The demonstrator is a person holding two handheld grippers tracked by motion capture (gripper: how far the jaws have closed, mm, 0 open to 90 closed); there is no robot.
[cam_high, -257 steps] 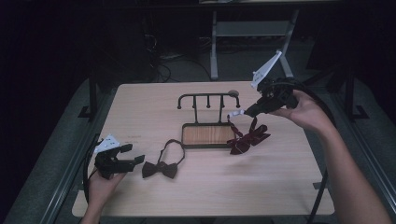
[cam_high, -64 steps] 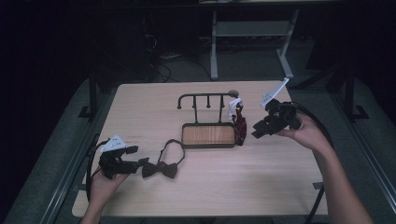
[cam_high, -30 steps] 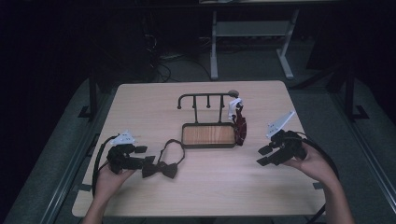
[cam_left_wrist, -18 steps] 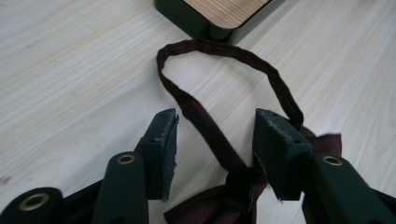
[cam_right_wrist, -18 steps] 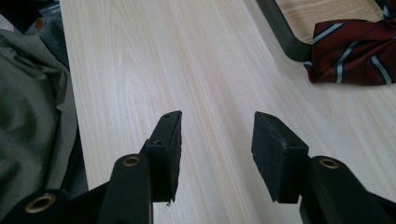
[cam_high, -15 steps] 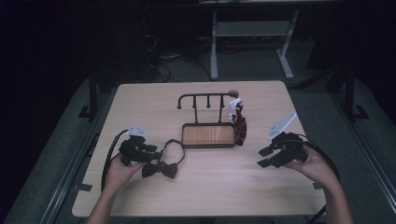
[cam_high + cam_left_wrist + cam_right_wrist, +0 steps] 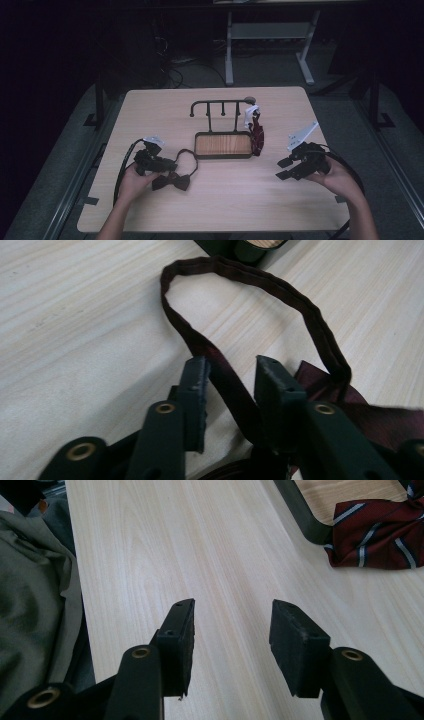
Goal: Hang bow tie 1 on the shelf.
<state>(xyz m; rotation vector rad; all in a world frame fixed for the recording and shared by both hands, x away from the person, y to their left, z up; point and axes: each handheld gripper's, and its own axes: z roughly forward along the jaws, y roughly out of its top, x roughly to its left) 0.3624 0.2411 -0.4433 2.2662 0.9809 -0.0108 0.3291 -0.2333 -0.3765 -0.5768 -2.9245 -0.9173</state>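
now straddling the dark brown fabric neck strap [image 7: 235, 390] of the dark bow tie [image 7: 171, 181] with the left gripper [image 7: 231, 382]: jaws parted, one either side of the band, not yet clenched on it. running between the pads from about 5 o'clock toward 11 o'clock in the left gripper view, then looping round toward 1 o'clock and back to the maroon bow [image 7: 360, 410] at 3 o'clock. squarely in the gap, so closing alone probably suffices, judging by this.

seen from the high view, lying at roughly 8 o'clock from the dark metal hook stand with its wooden tray base [image 7: 223, 145], loop end almost reaching the tray's near-left corner. far nearer to the left hand [image 7: 131, 181] than the right.

resting released and bare over pale wood table [image 7: 240, 195], the right gripper [image 7: 284, 169], at about 4 o'clock from the stand. already draped at the stand's right end, a red striped bow tie [image 7: 257, 134]. plenty of open tabletop between both hands; front edge close behind each wrist.
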